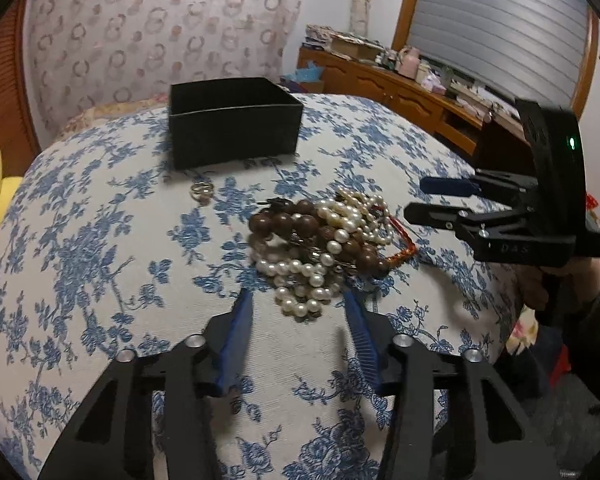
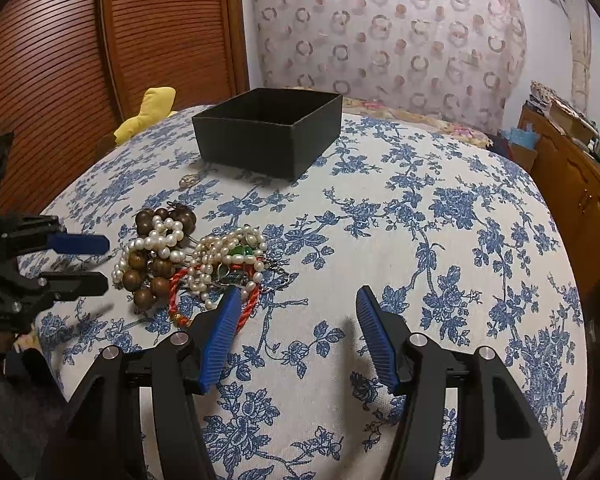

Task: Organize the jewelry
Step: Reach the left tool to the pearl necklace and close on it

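Note:
A tangled pile of jewelry (image 1: 324, 248) lies on the blue-flowered cloth: pearl strands, a brown wooden bead bracelet (image 1: 296, 222) and a red cord bracelet (image 1: 404, 250). The pile also shows in the right wrist view (image 2: 192, 264). A small ring (image 1: 202, 192) lies apart, near an open black box (image 1: 234, 120), which also shows in the right wrist view (image 2: 270, 130). My left gripper (image 1: 298, 312) is open, its fingertips just short of the pile. My right gripper (image 2: 296, 308) is open and empty, to the right of the pile, its left finger beside the red cord.
The flowered cloth (image 2: 420, 240) covers a rounded surface that drops off at the sides. A yellow cushion (image 2: 148, 114) lies at the far left edge. A wooden sideboard (image 1: 400, 88) with clutter stands to the right, and a slatted wooden door (image 2: 100, 60) on the left.

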{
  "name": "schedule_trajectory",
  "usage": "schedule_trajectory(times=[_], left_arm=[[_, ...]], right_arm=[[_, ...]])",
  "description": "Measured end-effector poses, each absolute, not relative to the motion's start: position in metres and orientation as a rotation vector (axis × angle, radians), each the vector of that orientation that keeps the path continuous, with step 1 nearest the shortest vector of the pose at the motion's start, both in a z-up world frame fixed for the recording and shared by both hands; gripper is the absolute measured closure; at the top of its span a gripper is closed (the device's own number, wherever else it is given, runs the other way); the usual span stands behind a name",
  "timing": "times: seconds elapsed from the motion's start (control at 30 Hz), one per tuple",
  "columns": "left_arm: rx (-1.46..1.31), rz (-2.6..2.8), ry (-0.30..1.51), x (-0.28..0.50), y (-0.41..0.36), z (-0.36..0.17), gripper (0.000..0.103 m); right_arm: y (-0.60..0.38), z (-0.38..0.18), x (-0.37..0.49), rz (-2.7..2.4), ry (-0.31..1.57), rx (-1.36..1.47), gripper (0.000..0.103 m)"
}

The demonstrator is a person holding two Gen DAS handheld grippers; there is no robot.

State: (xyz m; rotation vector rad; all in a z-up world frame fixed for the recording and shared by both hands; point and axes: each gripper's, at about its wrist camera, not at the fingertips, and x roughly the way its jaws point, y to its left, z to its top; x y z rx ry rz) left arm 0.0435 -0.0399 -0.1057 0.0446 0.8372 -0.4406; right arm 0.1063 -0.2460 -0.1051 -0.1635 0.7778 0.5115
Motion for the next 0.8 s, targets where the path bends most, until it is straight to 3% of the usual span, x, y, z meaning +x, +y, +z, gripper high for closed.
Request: schedule_trajectory(times=[0.33, 0.53, 0.6, 0.8], left_arm=[[0.187, -0.375, 0.832, 0.050, -0.058, -0.112, 0.080], [0.178, -0.378, 0.823, 0.046, -0.048, -0.112, 0.084], [0.179, -0.366, 0.821, 0.046, -0.044, -0.112, 0.096], [0.134, -0.367, 0.829, 0.049, -0.031, -0.111, 0.096]], right_arm=[[-0.247, -0.106, 0.106, 0.521, 0.779, -0.155, 0.041], [-0.248, -0.107, 0.106, 0.525, 0.779, -0.147, 0.041], [-0.248, -0.107, 0.105, 0.524, 0.778, -0.148, 0.041], [-0.248, -0.107, 0.106, 0.524, 0.779, -0.146, 0.041]])
